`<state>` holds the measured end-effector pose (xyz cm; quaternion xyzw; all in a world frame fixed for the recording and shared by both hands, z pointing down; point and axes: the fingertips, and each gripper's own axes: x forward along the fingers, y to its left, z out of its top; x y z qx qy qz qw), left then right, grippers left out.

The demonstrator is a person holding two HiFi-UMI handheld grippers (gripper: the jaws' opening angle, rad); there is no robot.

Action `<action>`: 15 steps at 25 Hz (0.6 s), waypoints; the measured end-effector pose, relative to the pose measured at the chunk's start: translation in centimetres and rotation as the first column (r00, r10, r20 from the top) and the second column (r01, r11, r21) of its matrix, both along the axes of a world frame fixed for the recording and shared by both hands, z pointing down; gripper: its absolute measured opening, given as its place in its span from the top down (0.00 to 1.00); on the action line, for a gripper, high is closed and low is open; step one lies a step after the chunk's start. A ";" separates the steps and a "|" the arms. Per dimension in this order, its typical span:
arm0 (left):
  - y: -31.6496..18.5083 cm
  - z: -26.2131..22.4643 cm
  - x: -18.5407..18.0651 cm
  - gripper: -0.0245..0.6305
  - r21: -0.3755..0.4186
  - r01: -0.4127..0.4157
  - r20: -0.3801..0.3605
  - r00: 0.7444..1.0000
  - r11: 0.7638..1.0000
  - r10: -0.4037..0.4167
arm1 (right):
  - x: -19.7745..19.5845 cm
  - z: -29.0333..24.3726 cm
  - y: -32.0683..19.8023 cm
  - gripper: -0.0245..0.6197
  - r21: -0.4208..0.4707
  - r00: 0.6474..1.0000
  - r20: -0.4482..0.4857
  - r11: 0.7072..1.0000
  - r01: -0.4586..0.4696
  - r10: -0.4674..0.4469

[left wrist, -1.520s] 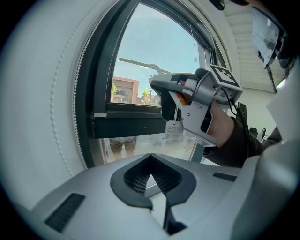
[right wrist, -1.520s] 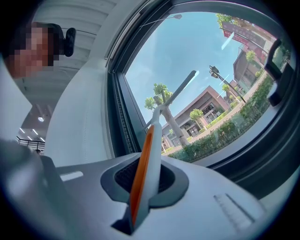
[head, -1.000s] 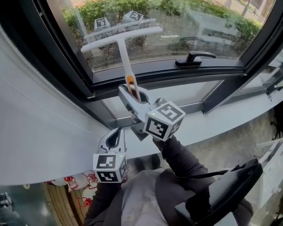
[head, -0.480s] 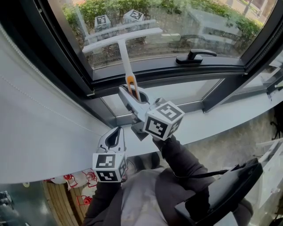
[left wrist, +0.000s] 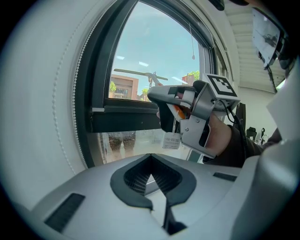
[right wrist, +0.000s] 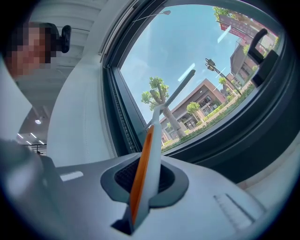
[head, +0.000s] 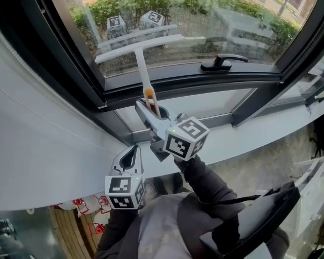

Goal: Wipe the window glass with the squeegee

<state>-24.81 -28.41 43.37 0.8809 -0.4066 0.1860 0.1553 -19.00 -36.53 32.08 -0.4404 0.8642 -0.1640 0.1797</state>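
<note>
- Two grippers are in play, and the right gripper (head: 147, 107) is the one at work. Its jaws are nearly together, clamped on the orange-edged end of the squeegee (head: 143, 68) handle.
- From the right gripper view, the handle runs up through the dark pads (right wrist: 119, 176) and on toward the glass, tilted slightly to the right.
- One dark sleeve (head: 207, 182) leads back from that gripper's marker cube (head: 186, 137) to the person's body.
- Lower and to the left, the left gripper (head: 130, 154) hangs apart from the squeegee. Its jaws are together with nothing between them, and only a small hollow shows between the pads (left wrist: 136, 180).
- Seen from the left gripper view, the right gripper (left wrist: 157, 96) is raised in front of the window.
- Further out, the thin white handle ends in a T, and the squeegee's long white blade (head: 139, 46) lies across the window glass (head: 243, 30) of the upper pane, near its left side.
- Reflections of both marker cubes (head: 117, 23) show in the glass just above the blade.
- Right of the squeegee, a black window handle (head: 223, 63) sits on the dark window frame (head: 202, 83).
- Below the frame are a lower pane and a pale sill (head: 263, 134). A white panel (head: 40, 141) fills the left side.
- Outside, green hedges (head: 109, 10) line the top of the view.
</note>
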 end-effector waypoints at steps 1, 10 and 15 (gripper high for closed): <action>0.0 0.1 0.0 0.96 0.000 0.000 0.002 1.000 1.000 0.000 | 0.0 0.2 0.0 0.93 -0.002 1.000 0.002 1.000 0.000 0.000; 0.6 0.7 0.0 0.96 -0.012 -0.007 0.014 1.000 1.000 0.007 | 0.1 1.8 0.3 0.93 -0.024 1.000 0.013 1.000 0.004 -0.003; 0.8 1.0 -0.1 0.96 -0.018 -0.010 0.020 1.000 1.000 0.010 | 0.0 2.7 0.3 0.93 -0.035 1.000 0.020 0.999 0.012 -0.012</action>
